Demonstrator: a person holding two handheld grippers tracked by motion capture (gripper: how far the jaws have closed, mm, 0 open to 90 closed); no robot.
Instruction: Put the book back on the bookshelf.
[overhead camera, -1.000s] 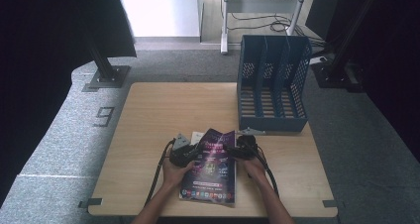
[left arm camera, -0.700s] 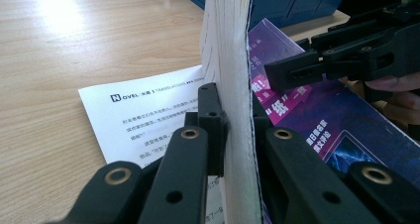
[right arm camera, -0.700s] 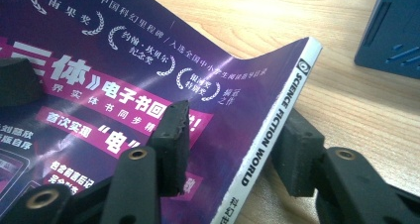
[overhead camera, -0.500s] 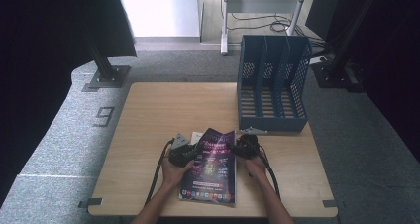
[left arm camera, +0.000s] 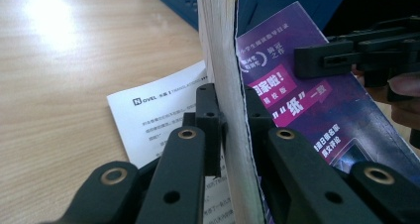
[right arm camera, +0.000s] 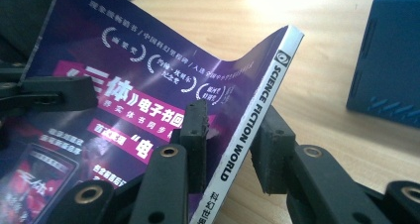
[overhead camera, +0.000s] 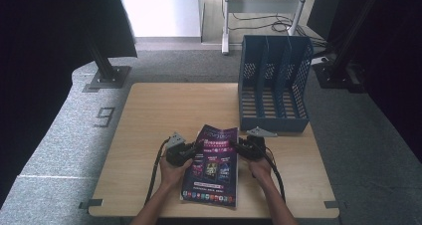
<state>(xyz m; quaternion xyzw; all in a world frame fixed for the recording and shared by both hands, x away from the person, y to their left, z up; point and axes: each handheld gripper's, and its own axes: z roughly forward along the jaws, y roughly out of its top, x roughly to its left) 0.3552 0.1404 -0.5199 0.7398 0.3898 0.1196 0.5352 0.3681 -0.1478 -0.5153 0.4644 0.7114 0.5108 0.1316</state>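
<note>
At the table's (overhead camera: 149,115) near edge I have both tongs clamped on the magazine (overhead camera: 211,165): left tongs (left arm camera: 230,130) on its page edge, right tongs (right arm camera: 229,152) on its spine. Gripping opposite sides keeps it level, probably for the blue file rack (overhead camera: 271,85) behind.

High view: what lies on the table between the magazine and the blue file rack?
In the high view, bare tabletop separates the magazine from the blue file rack, apart from the right gripper on the magazine's edge.
</note>
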